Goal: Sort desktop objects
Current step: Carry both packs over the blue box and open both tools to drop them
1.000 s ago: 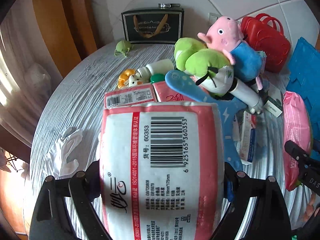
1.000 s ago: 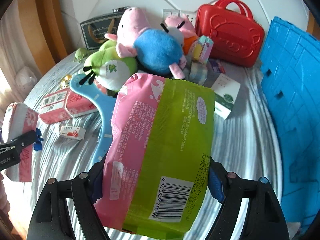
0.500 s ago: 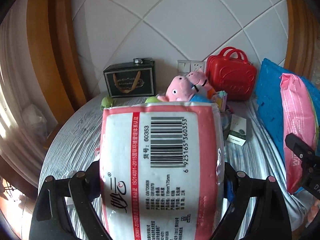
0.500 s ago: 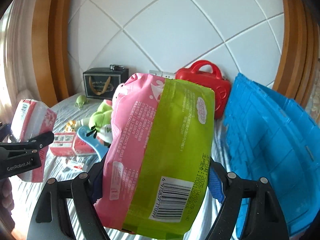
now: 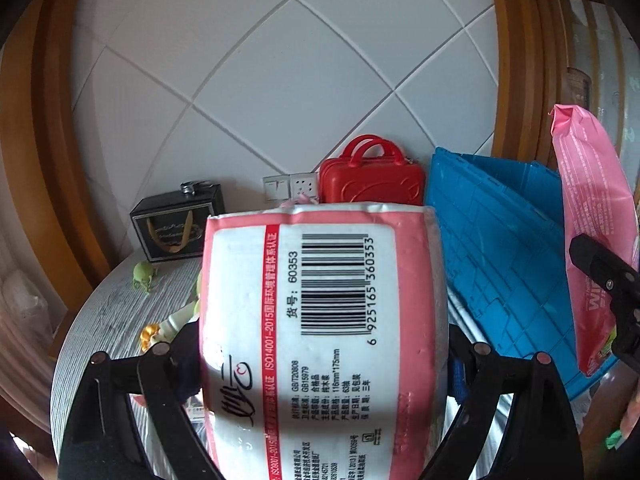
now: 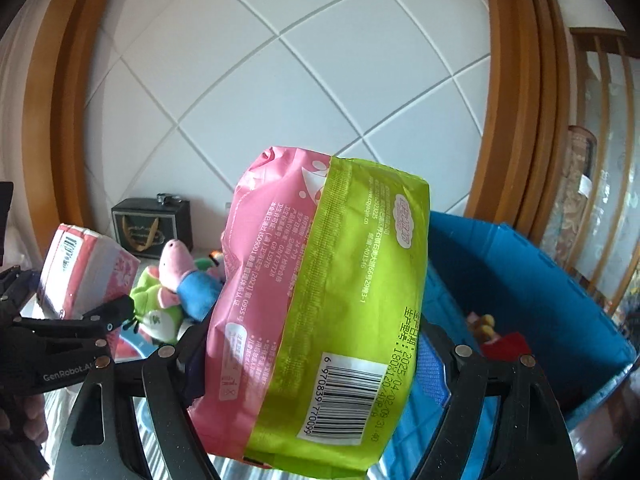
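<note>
I've got both grippers loaded, with the blue crate (image 6: 532, 280) as my landmark. My left gripper (image 5: 320, 364) is clamped on the pink-and-white tissue pack (image 5: 320, 340), jaws spread wide around its sides. The pack's long axis runs straight away from me along the fingers, barcode face up, far end towards the tiled wall (image 5: 280, 80). It sits left of the crate, in the air above the striped tabletop (image 5: 108, 320).

My right gripper (image 6: 316, 356) grips the pink-and-green wipes pack (image 6: 320, 300) across its lower part, jaws fairly wide. That pack also runs lengthwise away from me, its far end tipped up and a little left, barcode end nearest me. It hangs at the crate's left edge, with the open crate just right of it. The plush toys (image 6: 176, 280) lie left of the crate, on the table.
</note>
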A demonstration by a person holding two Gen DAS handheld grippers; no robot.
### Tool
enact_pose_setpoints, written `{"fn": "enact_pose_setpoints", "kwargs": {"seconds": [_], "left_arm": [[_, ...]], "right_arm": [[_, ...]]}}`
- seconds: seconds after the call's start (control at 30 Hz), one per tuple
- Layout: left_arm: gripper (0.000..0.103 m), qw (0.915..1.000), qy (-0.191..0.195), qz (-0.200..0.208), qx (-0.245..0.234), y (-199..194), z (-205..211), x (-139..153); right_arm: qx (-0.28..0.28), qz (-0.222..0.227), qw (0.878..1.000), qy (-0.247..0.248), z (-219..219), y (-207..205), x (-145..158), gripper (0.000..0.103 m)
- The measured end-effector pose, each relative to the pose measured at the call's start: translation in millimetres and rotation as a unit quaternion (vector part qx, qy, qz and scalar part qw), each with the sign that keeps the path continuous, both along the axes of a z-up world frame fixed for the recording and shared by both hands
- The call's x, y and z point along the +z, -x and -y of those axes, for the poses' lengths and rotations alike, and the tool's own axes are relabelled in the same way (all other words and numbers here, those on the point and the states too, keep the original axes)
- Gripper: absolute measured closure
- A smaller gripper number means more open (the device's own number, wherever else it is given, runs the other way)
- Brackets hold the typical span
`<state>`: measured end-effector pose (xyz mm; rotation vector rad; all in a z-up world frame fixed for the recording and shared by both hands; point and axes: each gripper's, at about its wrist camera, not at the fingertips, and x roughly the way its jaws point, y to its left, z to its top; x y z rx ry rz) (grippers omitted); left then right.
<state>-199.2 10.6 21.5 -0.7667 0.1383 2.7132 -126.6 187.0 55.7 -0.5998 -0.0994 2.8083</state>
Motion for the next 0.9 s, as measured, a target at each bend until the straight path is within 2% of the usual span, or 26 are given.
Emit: {"fn": "enact_pose_setpoints", "kwargs": {"seconds": [0.13, 0.27, 0.47, 0.57, 0.67, 0.9], "left_arm": [[0.012, 0.9991, -0.018, -0.022, -0.03, -7, -63, 24], [0.012, 0.9973, -0.032, -0.04, -0.054, -13, -146, 57], [0.012, 0.9958, -0.043, 0.018, -0.079, 5, -271, 89], [0.012, 0.9951, -0.037, 0.046, -0.079, 15, -320, 93], [0.012, 0.9948, -0.014, 0.057, -0.083, 24, -364, 89], [0.012, 0.9954, 0.023, 0.067, -0.065, 59, -431, 72]], "right_arm": [[-0.019, -0.024, 1.0, -0.005, -56, -17, 22, 0.021], [-0.042, -0.042, 0.998, -0.03, -127, -34, 46, 0.021], [-0.058, -0.019, 0.998, -0.033, -243, -38, 67, 0.021], [-0.064, 0.006, 0.998, -0.028, -298, -24, 64, 0.021], [-0.069, 0.027, 0.997, -0.011, -346, -9, 55, 0.021], [-0.069, 0.075, 0.995, 0.008, -404, 36, 26, 0.021]]}}
